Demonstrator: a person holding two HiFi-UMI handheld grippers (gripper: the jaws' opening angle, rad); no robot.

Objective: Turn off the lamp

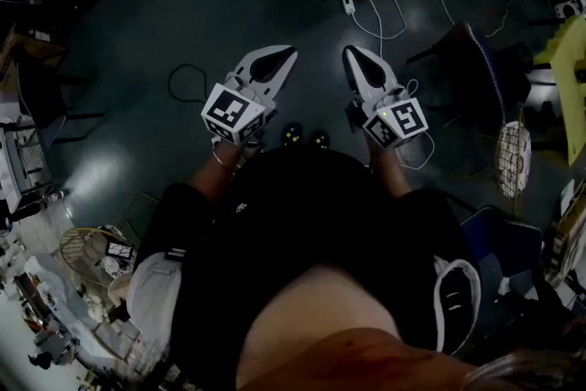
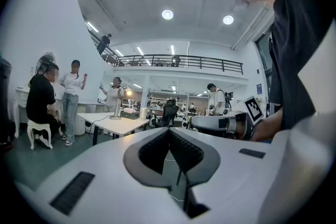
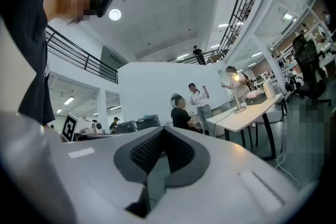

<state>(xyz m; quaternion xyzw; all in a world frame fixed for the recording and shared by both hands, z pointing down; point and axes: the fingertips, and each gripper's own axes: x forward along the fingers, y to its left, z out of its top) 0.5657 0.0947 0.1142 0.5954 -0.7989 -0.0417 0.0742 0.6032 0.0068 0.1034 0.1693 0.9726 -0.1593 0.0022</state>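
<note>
Both jaws together, empty
You're holding left gripper and right gripper level. The lamp is standing upright well ahead, leftward of the left jaws and rightward of the right.

Side by side above the floor, left gripper left of right gripper. Well ahead, lamp upright on the table, seated person to its left. On the floor beyond the grippers, a power strip.

The head view is dim with floor glare, the 2 fisheye gripper views bright under round ceiling lights and a glowing lamp, edges black.
</note>
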